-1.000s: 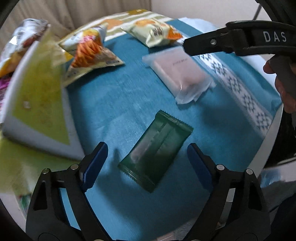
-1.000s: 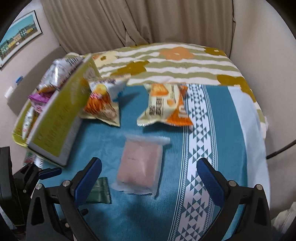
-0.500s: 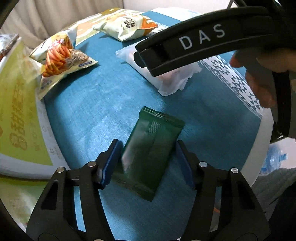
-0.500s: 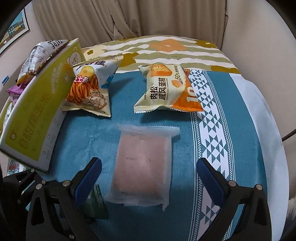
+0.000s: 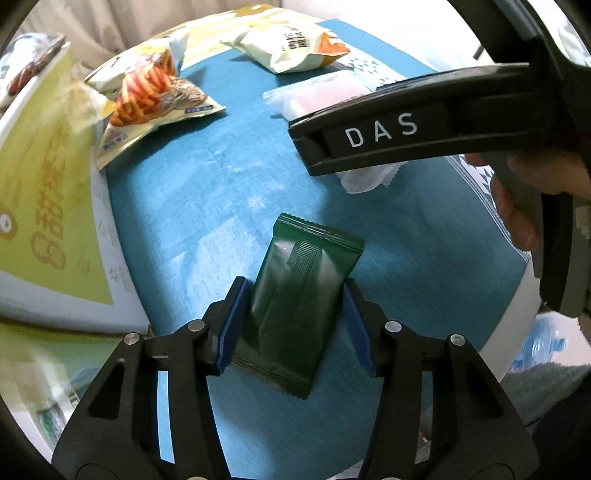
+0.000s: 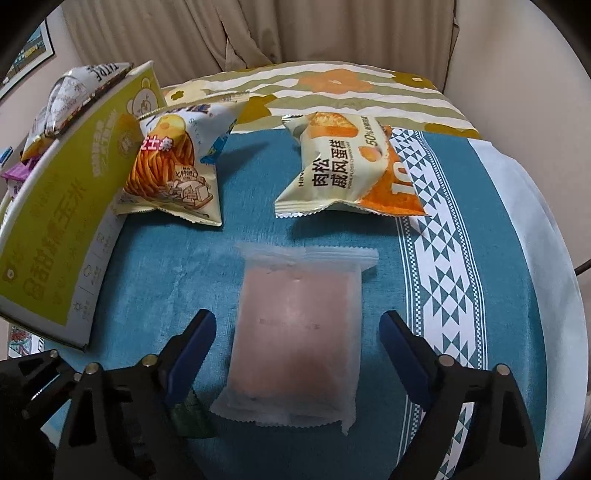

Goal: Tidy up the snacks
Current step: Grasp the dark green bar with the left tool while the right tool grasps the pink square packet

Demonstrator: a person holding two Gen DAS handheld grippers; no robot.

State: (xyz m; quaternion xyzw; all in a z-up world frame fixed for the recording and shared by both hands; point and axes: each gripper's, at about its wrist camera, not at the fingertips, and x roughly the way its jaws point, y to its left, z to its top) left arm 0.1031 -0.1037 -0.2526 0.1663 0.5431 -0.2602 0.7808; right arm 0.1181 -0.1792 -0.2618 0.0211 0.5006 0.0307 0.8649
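On the table (image 6: 509, 280), 2 snack bags (image 6: 173, 166) lie behind the flat packet (image 6: 295, 325), apparently apart.

A home room is suggested: beige curtains (image 6: 229, 33) are seen across the top, a framed picture (image 6: 33, 51) at upper left, patterned cloths (image 6: 332, 85) spread below.

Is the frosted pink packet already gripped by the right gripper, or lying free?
Lying free. The frosted pink packet lies flat on the teal cloth between the closing right gripper fingers, with cloth visible either side.
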